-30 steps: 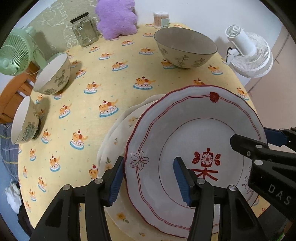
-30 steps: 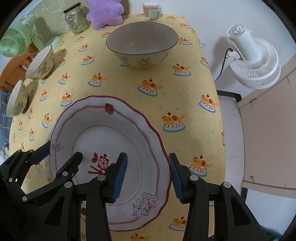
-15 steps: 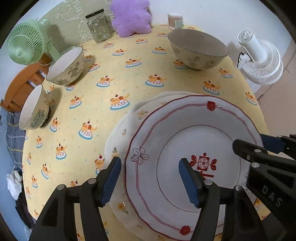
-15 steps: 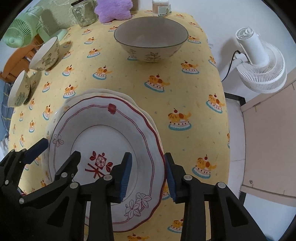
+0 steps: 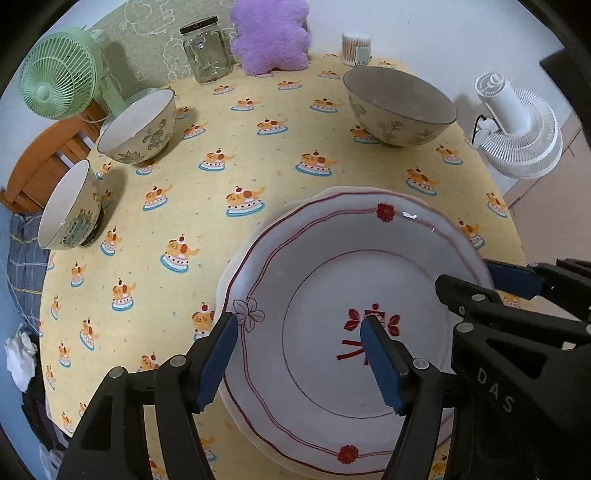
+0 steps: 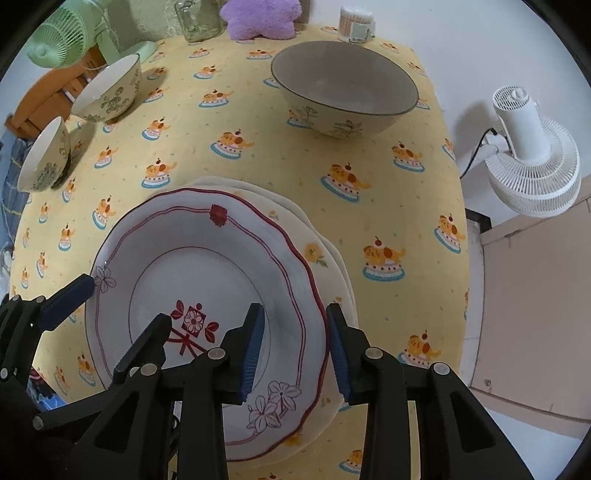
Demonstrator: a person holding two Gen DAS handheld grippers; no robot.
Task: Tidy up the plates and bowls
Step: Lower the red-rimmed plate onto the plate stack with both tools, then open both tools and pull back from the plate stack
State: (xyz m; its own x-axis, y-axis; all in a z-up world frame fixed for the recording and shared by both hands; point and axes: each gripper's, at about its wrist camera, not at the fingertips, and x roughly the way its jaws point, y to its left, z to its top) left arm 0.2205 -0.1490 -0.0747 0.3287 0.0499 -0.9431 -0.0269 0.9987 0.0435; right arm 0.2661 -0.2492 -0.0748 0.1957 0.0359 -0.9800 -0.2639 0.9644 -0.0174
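Note:
A white plate with red trim [image 5: 332,280] [image 6: 207,266] lies on top of a cream plate with yellow flowers [image 6: 325,254] [image 5: 225,273] on the yellow tablecloth. My left gripper [image 5: 299,358] is open, its jaws straddling the red-trimmed plate's left rim. My right gripper [image 6: 295,347] is open, its jaws either side of the plate's right rim. A large grey-rimmed bowl [image 5: 399,107] [image 6: 343,88] stands at the back. Two smaller patterned bowls [image 5: 136,125] [image 5: 70,210] stand at the left, also in the right wrist view [image 6: 107,88] [image 6: 46,158].
At the table's far edge stand a glass jar [image 5: 207,48], a purple plush [image 5: 269,33] and a cotton-swab tub [image 5: 356,48]. A green fan [image 5: 55,74] stands at the back left. A white fan [image 5: 517,133] sits on the floor right of the table.
The red-trimmed plate has come down onto the cream plate. Both grippers have opened a little wider at its rim and drawn back slightly.

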